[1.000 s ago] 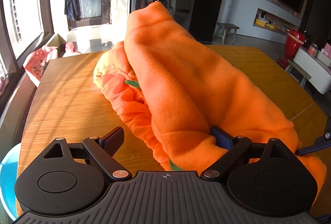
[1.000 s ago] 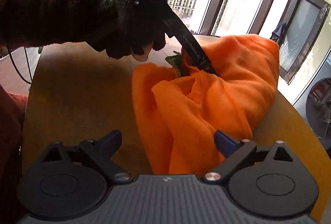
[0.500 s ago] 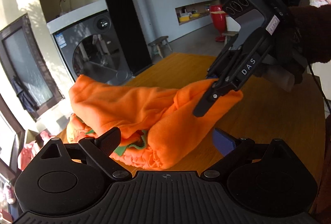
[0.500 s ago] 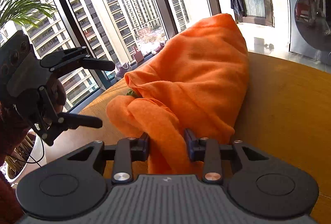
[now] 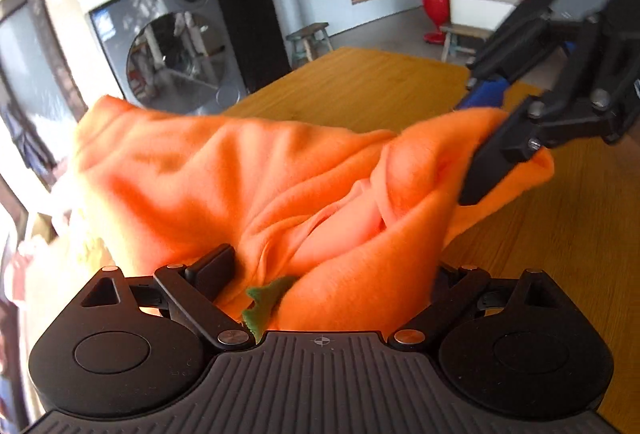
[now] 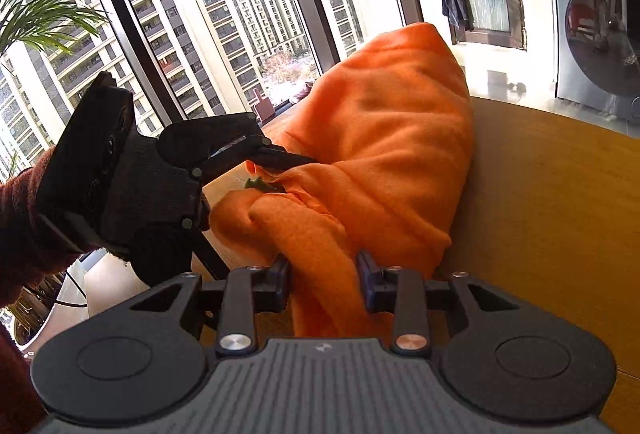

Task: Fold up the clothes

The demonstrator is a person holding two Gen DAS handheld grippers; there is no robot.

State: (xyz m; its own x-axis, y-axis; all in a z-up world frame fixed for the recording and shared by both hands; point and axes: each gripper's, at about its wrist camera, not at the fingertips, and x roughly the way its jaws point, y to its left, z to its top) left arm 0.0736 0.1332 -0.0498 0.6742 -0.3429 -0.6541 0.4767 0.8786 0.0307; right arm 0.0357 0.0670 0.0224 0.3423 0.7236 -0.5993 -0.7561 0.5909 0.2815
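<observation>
Orange fleece garment [image 5: 248,185] bunched and lifted off the wooden table [image 5: 360,81], right gripper [image 6: 323,270] clenched on one fold as half a second ago, left gripper [image 5: 332,266], then open and clear, now pushed wide-jawed around cloth: two-handed hold judged imminent.
</observation>
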